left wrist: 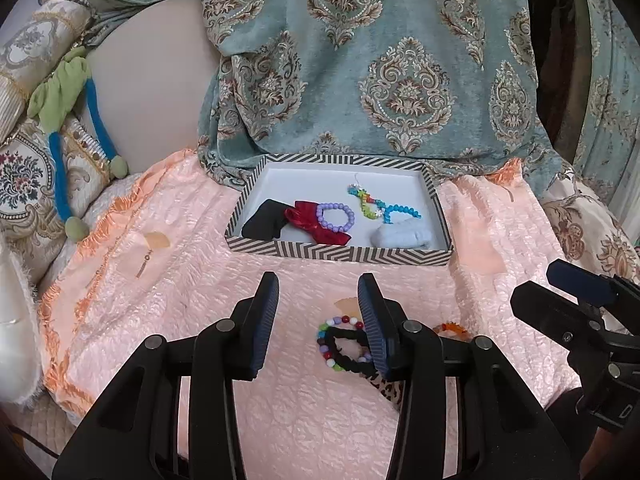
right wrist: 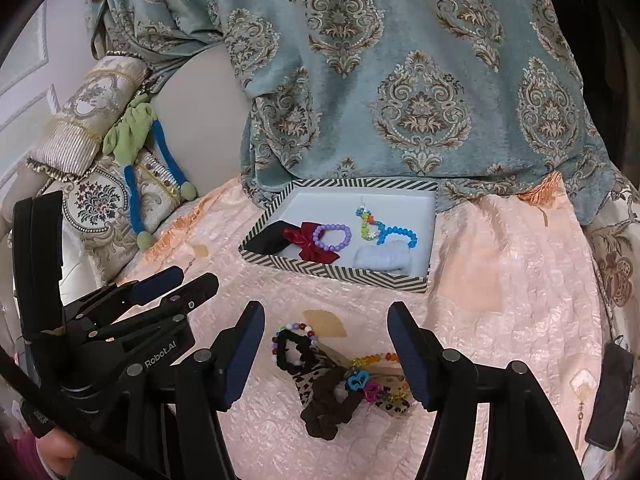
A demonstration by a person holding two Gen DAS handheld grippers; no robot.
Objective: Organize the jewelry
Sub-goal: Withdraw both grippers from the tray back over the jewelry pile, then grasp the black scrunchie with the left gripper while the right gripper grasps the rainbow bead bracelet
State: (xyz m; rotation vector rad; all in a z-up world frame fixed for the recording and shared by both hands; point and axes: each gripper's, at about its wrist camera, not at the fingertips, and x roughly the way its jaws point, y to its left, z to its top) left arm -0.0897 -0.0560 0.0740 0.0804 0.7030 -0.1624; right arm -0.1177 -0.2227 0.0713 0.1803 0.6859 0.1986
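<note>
A black-and-white striped box (left wrist: 340, 254) (right wrist: 332, 272) sits on the pink bedspread. Inside lie a black scrunchie (left wrist: 264, 220), a red bow (left wrist: 320, 226), a purple bead bracelet (left wrist: 335, 217), a blue-green bead string (left wrist: 384, 206) and a pale blue scrunchie (left wrist: 404, 237). In front of it lie a multicolour bead bracelet (left wrist: 336, 326) (right wrist: 294, 328), a black scrunchie (right wrist: 294, 354), a brown scrunchie (right wrist: 328, 408), an orange bead bracelet (right wrist: 376, 360) and small clips (right wrist: 362, 384). My left gripper (left wrist: 318, 320) is open and empty, left of that pile. My right gripper (right wrist: 326, 356) is open and empty over it.
A patterned teal fabric (left wrist: 380, 60) hangs behind the box. Embroidered cushions (left wrist: 32, 184) and a green-and-blue soft toy (left wrist: 64, 120) lie at the left. A dangling earring (left wrist: 144, 266) lies on the bedspread at the left. The right gripper shows at the right edge of the left wrist view (left wrist: 580, 312).
</note>
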